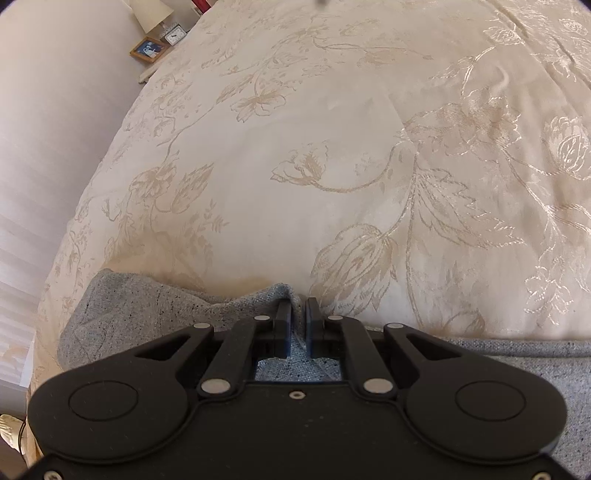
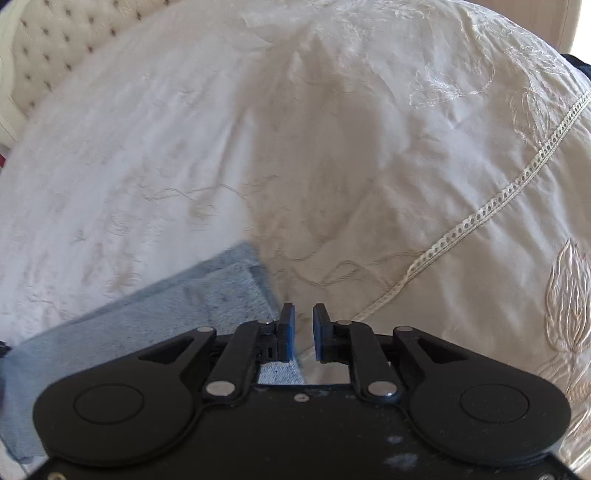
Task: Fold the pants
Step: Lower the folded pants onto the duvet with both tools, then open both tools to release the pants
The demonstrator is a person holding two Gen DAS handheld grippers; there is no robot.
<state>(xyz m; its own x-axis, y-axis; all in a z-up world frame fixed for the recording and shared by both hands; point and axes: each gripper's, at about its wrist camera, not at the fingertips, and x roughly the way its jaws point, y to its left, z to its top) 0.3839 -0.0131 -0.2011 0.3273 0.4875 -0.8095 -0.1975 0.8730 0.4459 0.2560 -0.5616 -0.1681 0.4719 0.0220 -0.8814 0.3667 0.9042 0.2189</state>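
The grey knit pants (image 1: 147, 314) lie flat along the near edge of a cream floral bedspread (image 1: 295, 166). My left gripper (image 1: 298, 301) points down onto their far edge, and a small ridge of the grey cloth stands pinched between its narrow-set pads. In the right wrist view the pants (image 2: 166, 314) show as a bluish-grey band with a folded corner at lower left. My right gripper (image 2: 303, 310) hovers just past that corner. Its blue pads (image 2: 320, 332) stand slightly apart with only bedspread (image 2: 332, 166) seen between them. The pants' edge runs under its left finger.
A bedside table with a lamp (image 1: 153, 14), a small clock (image 1: 175, 34) and a framed picture (image 1: 147, 50) stands beyond the bed's far left corner. A tufted headboard (image 2: 55, 40) borders the bed. A lace seam (image 2: 480, 214) crosses the bedspread at right.
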